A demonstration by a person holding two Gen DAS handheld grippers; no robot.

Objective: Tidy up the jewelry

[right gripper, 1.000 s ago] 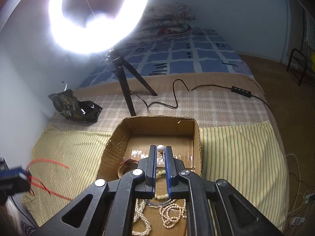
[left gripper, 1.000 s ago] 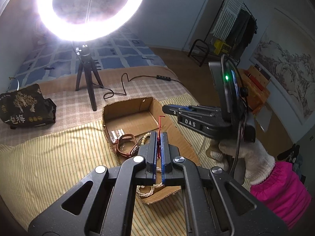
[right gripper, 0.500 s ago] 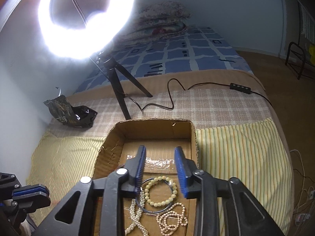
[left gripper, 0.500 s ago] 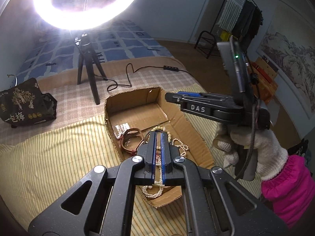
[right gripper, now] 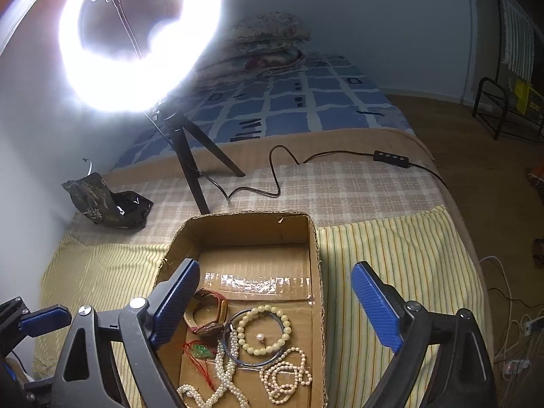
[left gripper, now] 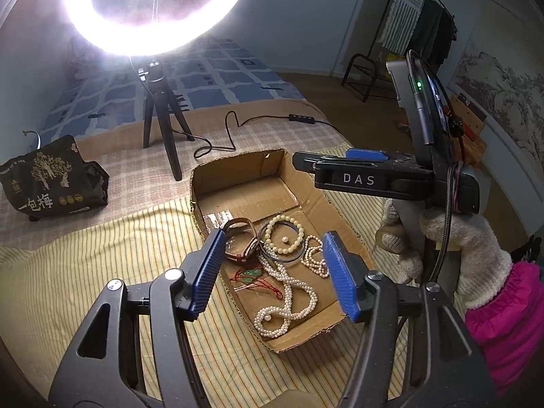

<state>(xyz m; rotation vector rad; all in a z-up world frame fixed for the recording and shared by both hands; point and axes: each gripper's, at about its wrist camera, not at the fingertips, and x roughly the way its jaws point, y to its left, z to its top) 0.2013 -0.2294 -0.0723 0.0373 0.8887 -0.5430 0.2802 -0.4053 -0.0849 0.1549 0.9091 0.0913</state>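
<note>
A shallow cardboard box lies on the striped bedspread. It holds a brown watch, a cream bead bracelet around a single pearl earring, a dark bangle, a long pearl necklace, a small pearl bracelet and a green pendant on red cord. My left gripper is open and empty above the box. My right gripper is open and empty above it too, and shows side-on in the left wrist view.
A lit ring light on a black tripod stands behind the box, its cable and switch trailing right. A black snack bag lies at the left. The bed edge and floor are at the right.
Both grippers were shut a second ago, left on the red-corded pendant, right on the pearl earring. Both have opened, and those pieces now lie in the box.
</note>
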